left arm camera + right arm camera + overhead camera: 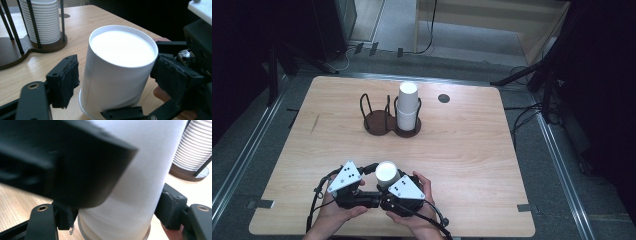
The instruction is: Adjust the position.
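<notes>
A single white paper cup is standing upside down, base up, near the front edge of the desk, between my two hands. I am bracketing it from both sides. In the left gripper view the cup is sitting between the jaws of my left tongs; the left-hand jaw is just beside the cup wall with a sliver of gap showing, so I judge these tongs to be spread, not yet pinching. In the right gripper view the cup is sitting between the jaws of my right tongs; one jaw is touching or nearly touching the wall, but a blurred black part is crossing in front, so I cannot tell whether they are clamping.

Holding the cup low and from two sides is probably steadying a light, easily tipped object.

Well apart, toward the far side of the desk, a dark two-bay cup holder is standing. Its right bay is keeping one stack of white cups upright between wire posts; the left bay is standing empty.

Count: one loose cup, one stack, one holder, two tongs.
</notes>
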Demonstrator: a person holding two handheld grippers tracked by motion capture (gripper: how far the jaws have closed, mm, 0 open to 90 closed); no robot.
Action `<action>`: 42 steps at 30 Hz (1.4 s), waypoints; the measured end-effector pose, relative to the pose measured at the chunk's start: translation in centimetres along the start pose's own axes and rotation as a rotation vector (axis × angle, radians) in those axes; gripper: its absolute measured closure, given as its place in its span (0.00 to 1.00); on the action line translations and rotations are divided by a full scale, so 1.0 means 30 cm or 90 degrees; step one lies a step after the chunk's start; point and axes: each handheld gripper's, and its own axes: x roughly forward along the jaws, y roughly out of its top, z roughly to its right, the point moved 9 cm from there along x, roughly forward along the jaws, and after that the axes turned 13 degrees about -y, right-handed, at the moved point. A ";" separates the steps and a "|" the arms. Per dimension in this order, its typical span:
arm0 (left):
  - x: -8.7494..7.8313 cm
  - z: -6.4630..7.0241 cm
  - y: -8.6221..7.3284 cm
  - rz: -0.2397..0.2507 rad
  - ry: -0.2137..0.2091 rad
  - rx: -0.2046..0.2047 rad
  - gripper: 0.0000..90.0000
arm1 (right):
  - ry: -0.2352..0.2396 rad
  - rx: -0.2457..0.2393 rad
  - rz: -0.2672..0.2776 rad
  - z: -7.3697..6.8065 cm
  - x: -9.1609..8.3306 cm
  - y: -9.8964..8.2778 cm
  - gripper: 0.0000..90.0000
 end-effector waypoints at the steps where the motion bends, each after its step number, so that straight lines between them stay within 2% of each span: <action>1: 0.000 -0.001 0.000 0.001 -0.001 -0.001 0.26 | -0.004 -0.007 0.002 -0.004 0.001 -0.002 0.32; 3: -0.003 -0.001 0.000 0.001 -0.001 0.000 0.32 | -0.001 -0.008 0.003 -0.008 0.000 -0.002 0.32; 6: -0.007 -0.001 0.001 0.000 0.000 0.013 0.34 | -0.008 -0.019 0.006 -0.008 0.000 -0.004 0.31; 9: -0.011 -0.006 0.002 0.001 0.001 0.011 0.35 | -0.007 -0.021 0.006 -0.010 0.000 -0.006 0.31; 11: -0.015 -0.010 0.003 0.004 0.002 0.007 0.37 | -0.008 -0.021 0.004 -0.010 0.002 -0.007 0.27; 14: -0.022 -0.016 0.010 0.015 0.005 0.000 0.39 | -0.016 -0.012 0.010 -0.010 0.004 -0.002 0.15; 17: -0.035 -0.020 0.020 0.031 0.000 -0.009 0.39 | -0.015 -0.011 0.008 -0.009 0.008 -0.005 0.15; 20: -0.040 -0.022 0.023 0.033 -0.004 -0.012 0.39 | -0.016 -0.006 0.009 -0.006 0.008 -0.005 0.17; 22: -0.040 -0.021 0.024 0.033 -0.007 -0.011 0.39 | -0.014 -0.008 0.022 -0.006 0.003 0.002 0.22; 26: -0.037 -0.021 0.023 0.026 -0.003 -0.010 0.37 | -0.025 -0.042 0.043 -0.009 -0.002 0.002 0.29; 28: -0.036 -0.021 0.023 0.022 -0.004 -0.013 0.37 | -0.027 -0.045 0.044 -0.008 -0.002 0.001 0.30; 31: -0.041 -0.022 0.029 0.019 -0.006 -0.022 0.40 | -0.057 -0.056 0.045 0.012 0.005 -0.009 0.34; 33: -0.042 -0.021 0.031 0.011 -0.005 -0.027 0.40 | -0.067 -0.063 0.046 0.018 0.006 -0.012 0.34; 36: -0.031 -0.016 0.022 -0.014 -0.012 -0.037 0.31 | -0.088 -0.104 0.058 0.019 0.004 -0.010 0.34; 37: -0.027 -0.013 0.020 -0.019 -0.014 -0.040 0.29 | -0.098 -0.128 0.064 0.017 0.002 -0.009 0.34; 40: -0.024 -0.012 0.018 -0.030 -0.013 -0.044 0.25 | -0.117 -0.171 0.075 0.011 0.002 -0.011 0.34; 42: -0.022 -0.012 0.014 -0.051 -0.015 -0.059 0.24 | -0.124 -0.195 0.082 0.005 0.003 -0.015 0.34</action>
